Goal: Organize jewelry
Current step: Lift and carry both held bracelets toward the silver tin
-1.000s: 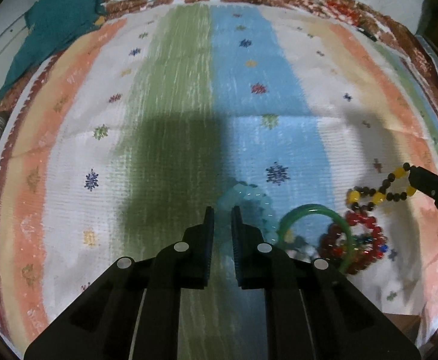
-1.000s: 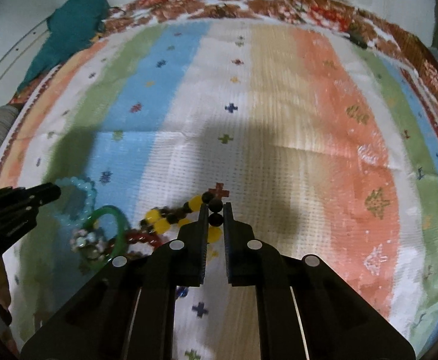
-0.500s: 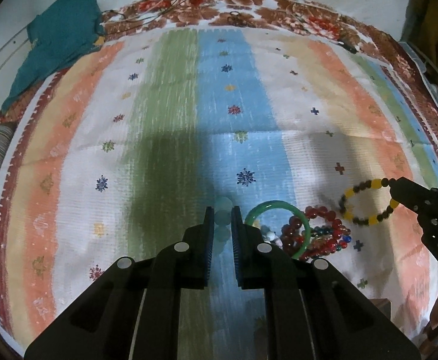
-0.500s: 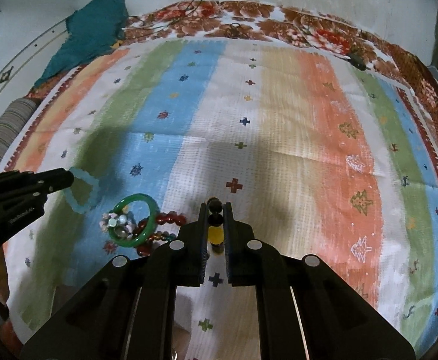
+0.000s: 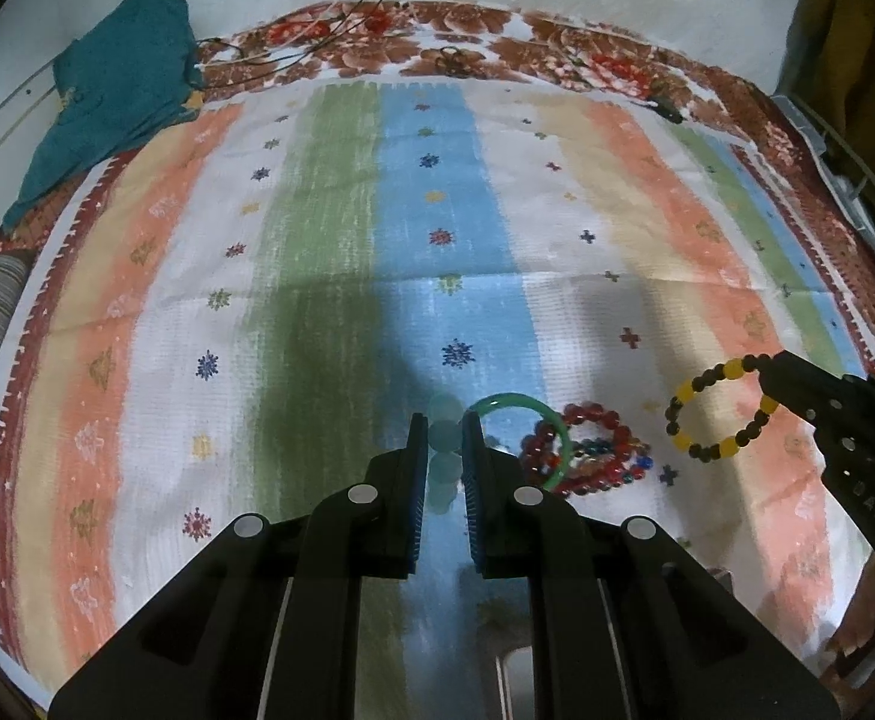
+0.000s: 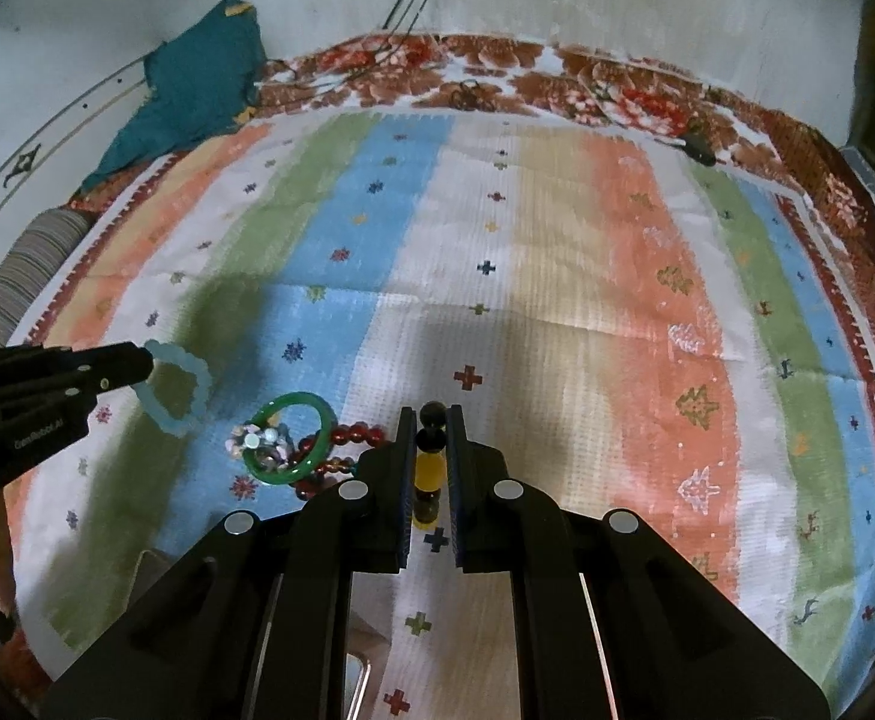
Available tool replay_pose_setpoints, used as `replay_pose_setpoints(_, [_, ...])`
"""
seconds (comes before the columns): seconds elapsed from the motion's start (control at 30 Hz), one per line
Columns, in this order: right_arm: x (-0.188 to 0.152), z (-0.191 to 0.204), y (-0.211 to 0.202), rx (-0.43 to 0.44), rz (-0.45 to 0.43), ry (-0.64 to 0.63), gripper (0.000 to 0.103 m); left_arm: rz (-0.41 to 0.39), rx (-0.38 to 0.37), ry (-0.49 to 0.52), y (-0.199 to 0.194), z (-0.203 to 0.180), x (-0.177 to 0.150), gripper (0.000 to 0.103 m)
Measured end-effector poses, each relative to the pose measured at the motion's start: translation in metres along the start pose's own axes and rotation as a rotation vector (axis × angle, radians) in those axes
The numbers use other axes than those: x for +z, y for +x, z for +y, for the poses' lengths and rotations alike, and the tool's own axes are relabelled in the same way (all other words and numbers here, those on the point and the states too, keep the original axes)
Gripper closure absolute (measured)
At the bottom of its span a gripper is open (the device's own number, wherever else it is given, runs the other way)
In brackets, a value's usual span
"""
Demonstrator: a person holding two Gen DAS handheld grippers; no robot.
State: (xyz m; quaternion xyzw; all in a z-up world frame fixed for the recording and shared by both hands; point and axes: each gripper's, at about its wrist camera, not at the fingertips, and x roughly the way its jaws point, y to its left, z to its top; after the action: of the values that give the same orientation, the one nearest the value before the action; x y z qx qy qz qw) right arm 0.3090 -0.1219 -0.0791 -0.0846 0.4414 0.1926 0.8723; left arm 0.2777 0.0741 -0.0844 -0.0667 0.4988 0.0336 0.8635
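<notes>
Striped cloth [image 5: 329, 276] on bed; L jaws grip aqua bracelet [image 6: 176, 387]; R grip yellow-black bracelet [image 5: 716, 408].

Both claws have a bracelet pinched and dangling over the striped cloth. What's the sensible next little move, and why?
Probably carry each bracelet sideways to bare cloth and lower it. The left claw grips the pale blue bracelet, the right claw the yellow-and-black bracelet, both hanging near the heap around the green bangle.

Bangle [image 5: 521, 441] on mat [image 5: 341, 252], overlapping bead bracelets [image 5: 602, 450].
</notes>
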Motion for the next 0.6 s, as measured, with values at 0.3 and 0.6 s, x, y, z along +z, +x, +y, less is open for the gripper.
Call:
replay_pose_setpoints(0.3, [-0.006,0.012,-0.037,-0.033,-0.107,-0.057,0.093,-0.069,-0.049,0.023,-0.044,-0.019,-0.012,0.092])
replay_pose_setpoints(0.6, [-0.017,0.014,-0.055,-0.022,-0.134,-0.050,0.093,-0.126,-0.077,0.061,-0.079,-0.035,-0.031,0.092])
